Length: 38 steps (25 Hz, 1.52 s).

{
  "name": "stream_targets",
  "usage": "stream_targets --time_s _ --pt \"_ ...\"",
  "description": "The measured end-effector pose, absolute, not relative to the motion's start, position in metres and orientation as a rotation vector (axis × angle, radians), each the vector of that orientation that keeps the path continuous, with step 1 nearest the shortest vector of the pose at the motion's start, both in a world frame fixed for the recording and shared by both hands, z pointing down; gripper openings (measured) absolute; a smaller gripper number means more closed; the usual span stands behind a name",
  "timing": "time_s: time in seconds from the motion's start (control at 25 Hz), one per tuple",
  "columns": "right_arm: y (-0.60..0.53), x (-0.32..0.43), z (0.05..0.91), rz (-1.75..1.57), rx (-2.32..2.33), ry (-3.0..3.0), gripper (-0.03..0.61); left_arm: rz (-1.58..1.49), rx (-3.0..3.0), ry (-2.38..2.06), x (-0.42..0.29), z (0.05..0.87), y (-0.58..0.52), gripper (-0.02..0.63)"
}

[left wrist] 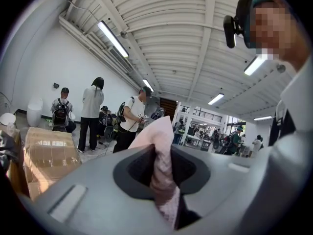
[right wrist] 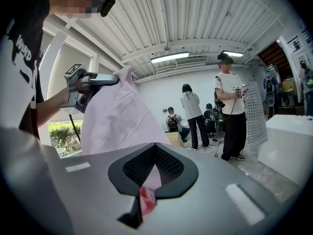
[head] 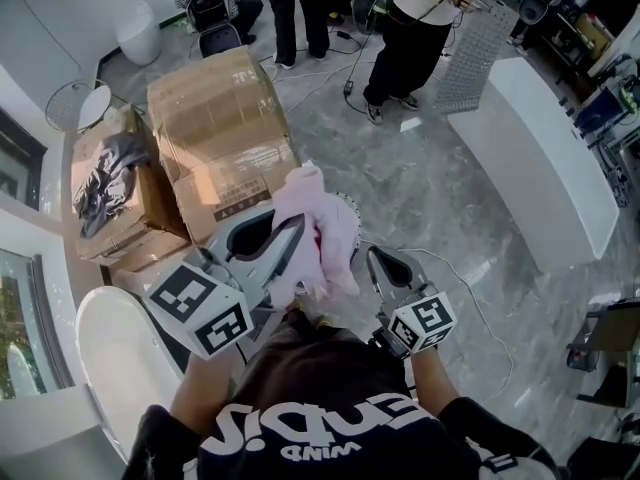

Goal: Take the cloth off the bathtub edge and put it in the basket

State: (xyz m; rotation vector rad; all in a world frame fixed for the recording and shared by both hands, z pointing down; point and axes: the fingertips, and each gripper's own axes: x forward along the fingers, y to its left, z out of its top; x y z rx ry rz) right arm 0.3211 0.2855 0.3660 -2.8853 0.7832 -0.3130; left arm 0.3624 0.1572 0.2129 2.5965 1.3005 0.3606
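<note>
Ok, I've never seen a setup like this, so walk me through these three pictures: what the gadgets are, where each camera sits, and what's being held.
There is no robot here. A person holds a hand-operated clamp, a tool, in each hand. The head view looks steeply down from a camera on the person's head and shows the left tool and the right tool. The other two pictures come from a camera riding on each tool, looking along its jaws. Both tools are closed on the same pink cloth, held in the air between them. Below are a grey floor, cardboard boxes with a dark garment on one, and what looks like a white tub. Other people stand behind. I can't make out a basket.
</note>
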Motion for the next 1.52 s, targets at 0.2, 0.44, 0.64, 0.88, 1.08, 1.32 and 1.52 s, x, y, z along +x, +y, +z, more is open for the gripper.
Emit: stream_targets --time_s 0.2,0.44,0.64,0.88,1.08,1.32,1.52 --pt "0.284 0.332 0.363 -0.317 -2.887 0.778 0.009 0.368 2.589 1.304 0.377 0.212 0.156 0.054" --pt "0.284 0.340 0.370 -0.334 -2.889 0.758 0.009 0.413 2.586 1.331 0.389 0.231 0.158 0.054" --pt "0.283 0.348 0.376 -0.358 -2.888 0.739 0.009 0.503 2.560 1.362 0.393 0.262 0.162 0.054" --pt "0.280 0.355 0.384 -0.392 -2.889 0.732 0.009 0.627 2.523 1.372 0.392 0.307 0.165 0.054" --pt "0.275 0.362 0.391 -0.411 -2.885 0.737 0.009 0.708 2.503 1.366 0.393 0.343 0.165 0.054" --pt "0.273 0.369 0.413 -0.479 -2.863 0.732 0.009 0.853 2.485 1.362 0.392 0.402 0.169 0.054" --pt "0.276 0.375 0.435 -0.537 -2.846 0.708 0.009 0.965 2.463 1.334 0.394 0.451 0.171 0.052"
